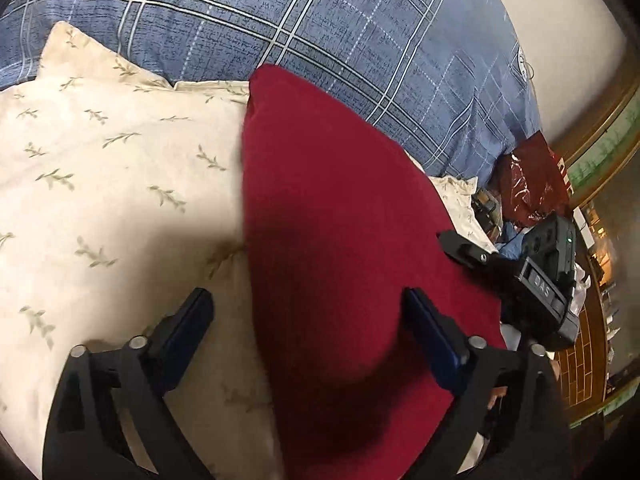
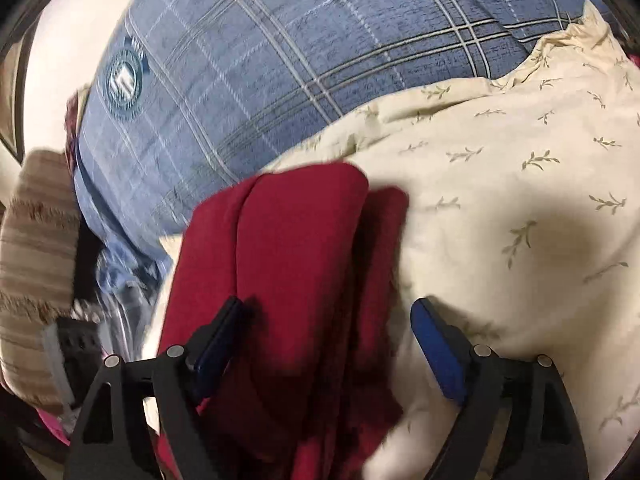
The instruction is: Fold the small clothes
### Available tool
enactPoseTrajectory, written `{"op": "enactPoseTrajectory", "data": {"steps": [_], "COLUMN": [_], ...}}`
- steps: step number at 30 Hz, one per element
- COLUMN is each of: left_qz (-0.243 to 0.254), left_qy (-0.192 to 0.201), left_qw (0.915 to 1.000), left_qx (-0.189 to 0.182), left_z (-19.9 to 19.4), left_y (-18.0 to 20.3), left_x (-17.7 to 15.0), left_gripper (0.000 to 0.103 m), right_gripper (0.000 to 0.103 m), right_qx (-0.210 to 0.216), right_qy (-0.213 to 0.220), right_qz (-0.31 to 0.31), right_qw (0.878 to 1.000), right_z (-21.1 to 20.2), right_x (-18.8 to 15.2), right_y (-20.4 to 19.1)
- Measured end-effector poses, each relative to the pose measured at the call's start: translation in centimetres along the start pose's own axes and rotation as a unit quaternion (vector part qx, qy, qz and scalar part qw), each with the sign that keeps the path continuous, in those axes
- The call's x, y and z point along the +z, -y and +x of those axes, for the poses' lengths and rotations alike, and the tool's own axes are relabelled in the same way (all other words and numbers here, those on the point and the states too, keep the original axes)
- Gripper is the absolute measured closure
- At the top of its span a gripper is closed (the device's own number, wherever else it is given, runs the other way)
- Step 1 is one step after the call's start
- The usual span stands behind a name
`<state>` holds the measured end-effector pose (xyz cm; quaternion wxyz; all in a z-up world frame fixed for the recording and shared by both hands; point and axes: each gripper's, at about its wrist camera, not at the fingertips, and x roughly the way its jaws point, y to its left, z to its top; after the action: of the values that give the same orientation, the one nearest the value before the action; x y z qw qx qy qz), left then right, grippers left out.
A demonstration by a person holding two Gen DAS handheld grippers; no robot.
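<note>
While claws [image 1: 306, 300] gape, garment [image 2: 288, 248] edges free

this is a home, most likely a bedroom. soft bedding fills both views: a blue plaid quilt [image 1: 320, 32] with a round printed emblem [image 2: 125, 80] lies behind a cream cover with small leaf sprigs [image 1: 112, 184]. a brown striped cushion or blanket with a fringed edge [image 2: 36, 248] sits at the left of the right wrist view. at the right edge of the left wrist view there is a crinkled dark red plastic bag [image 1: 532, 184], a curved gold-trimmed frame [image 1: 592, 136] and wooden furniture with a lattice pattern [image 1: 580, 364], with household clutter around it.
</note>
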<state>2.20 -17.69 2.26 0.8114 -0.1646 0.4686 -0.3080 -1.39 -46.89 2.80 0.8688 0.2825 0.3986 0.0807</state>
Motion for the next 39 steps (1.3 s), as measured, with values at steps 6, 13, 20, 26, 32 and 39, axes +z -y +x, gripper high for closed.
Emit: {"op": "enactPoseTrajectory", "data": {"steps": [6, 13, 20, 26, 32, 39], "left_qz": [0.027, 0.036, -0.008, 0.013, 0.031, 0.046], "left_qy": [-0.008, 0.006, -0.004, 0.055, 0.078, 0.078], "left_qw": [0.9996, 0.9993, 0.9938, 0.9883, 0.9814, 0.9788], "left_qx": [-0.006, 0.009, 0.111, 0.141, 0.173, 0.183], "left_z": [0.2, -7.1, -10.6, -12.4, -11.1, -10.0], "left_y": [1.3, 1.2, -3.0, -1.9, -2.0, -2.6], "left_x": [0.0, -1.0, -4.7, -4.7, -4.6, -4.8], "left_gripper": [0.034, 0.045, 0.044, 0.032, 0.023, 0.019], "right_gripper": [0.064, 0.071, 0.058, 0.056, 0.062, 0.061], "right_qx": [0.003, 0.06, -0.036, -0.04, -0.114, -0.109], "right_qy": [0.007, 0.01, -0.059, -0.004, -0.051, -0.047], "right_qz": [-0.042, -0.071, -0.123, -0.224, -0.316, -0.285], "right_qw": [0.999, 0.996, 0.99, 0.974, 0.941, 0.951], "right_z": [-0.5, -3.8, 1.3, -3.5, 0.0, 1.6], "right_x": [-0.1, -1.2, -5.0, -6.4, -10.2, -11.5], "right_y": [-3.1, -8.8, -12.1, -17.7, -20.3, -18.4]}}
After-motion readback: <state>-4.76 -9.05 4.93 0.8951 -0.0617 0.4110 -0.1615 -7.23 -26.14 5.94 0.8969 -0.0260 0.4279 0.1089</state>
